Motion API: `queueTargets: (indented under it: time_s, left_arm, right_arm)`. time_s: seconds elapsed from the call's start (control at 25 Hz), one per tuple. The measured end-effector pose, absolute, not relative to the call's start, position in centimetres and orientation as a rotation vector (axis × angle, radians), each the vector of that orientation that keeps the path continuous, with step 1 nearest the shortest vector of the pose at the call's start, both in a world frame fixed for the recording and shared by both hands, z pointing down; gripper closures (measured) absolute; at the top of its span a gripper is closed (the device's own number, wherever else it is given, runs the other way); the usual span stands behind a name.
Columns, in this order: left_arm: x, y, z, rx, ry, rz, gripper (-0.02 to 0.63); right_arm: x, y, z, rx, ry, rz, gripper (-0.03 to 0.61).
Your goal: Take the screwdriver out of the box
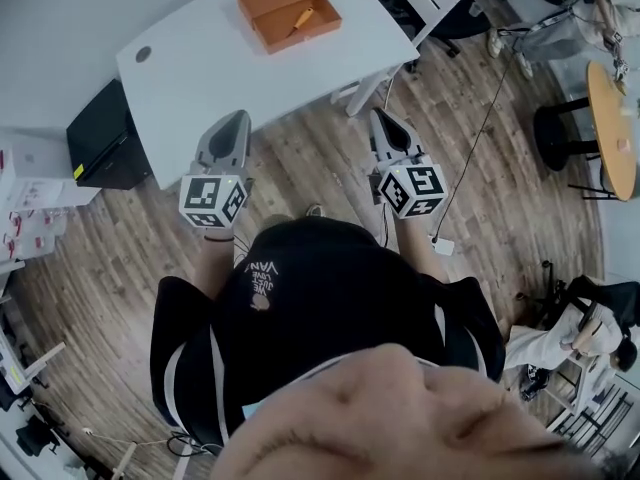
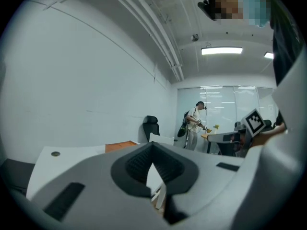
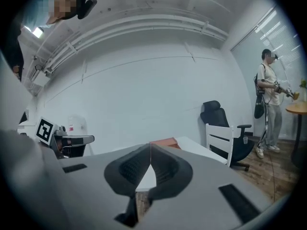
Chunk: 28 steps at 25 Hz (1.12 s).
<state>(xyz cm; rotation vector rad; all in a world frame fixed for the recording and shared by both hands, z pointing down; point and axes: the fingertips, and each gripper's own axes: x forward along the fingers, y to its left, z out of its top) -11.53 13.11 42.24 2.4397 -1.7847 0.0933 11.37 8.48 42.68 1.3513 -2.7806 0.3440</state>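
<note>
Shallow rectangular orange cardboard box [image 1: 272, 0]: open, lying flat on white tabletop, upper centre of head view, edges skewed to the frame. Inside, toward its right side: small screwdriver with yellowish handle [image 1: 303, 16], lying diagonally. Tip too small to make out.

Office: white desk [image 1: 220, 68], black swivel chair [image 3: 216, 113], glass partition [image 2: 220, 114], ceiling strip light [image 2: 221, 51], wood-plank floor [image 1: 320, 168].
</note>
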Motion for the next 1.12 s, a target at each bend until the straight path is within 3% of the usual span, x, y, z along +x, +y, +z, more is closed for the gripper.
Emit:
queueTargets:
  time_s: [1.12]
  left_arm:
    - [-11.3,-1.6,42.3,2.506,-1.664,0.094,0.598]
  right_arm:
    - [9.5,-2.1,44.0,1.403,-2.748,0.419,0.566]
